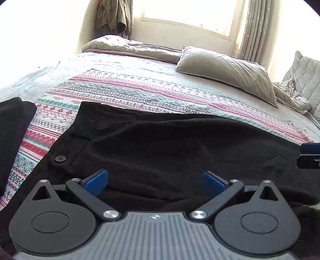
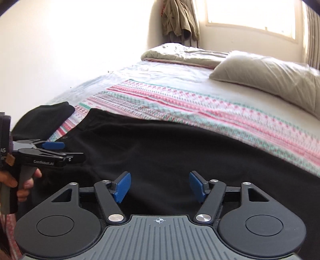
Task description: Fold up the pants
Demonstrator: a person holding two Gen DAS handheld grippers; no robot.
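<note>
Right up close, the left gripper (image 1: 155, 183) has its blue-padded jaws spread wide, nothing pinched between them, hovering low over the black fabric pants (image 1: 160, 144) that lie flat across the near part of the bed. Over on the other side, the right gripper (image 2: 160, 185) is parted too, pads clear of the cloth, with the dark trouser fabric filling the gap beneath. In the right wrist view a hand (image 2: 24, 183) grips the left tool's handle at the left edge. A small black button (image 1: 60, 158) sits near the waistband, on the pants' left end. Left of that, a second dark folded garment (image 1: 14, 128) rests apart on the pink, teal and white patterned bedspread (image 1: 140, 90). Further back, a grey-beige pillow (image 1: 230, 70) and a rumpled beige blanket (image 1: 124, 47), then the bright window (image 1: 190, 14) with an olive garment (image 1: 116, 18) hanging beside it.
</note>
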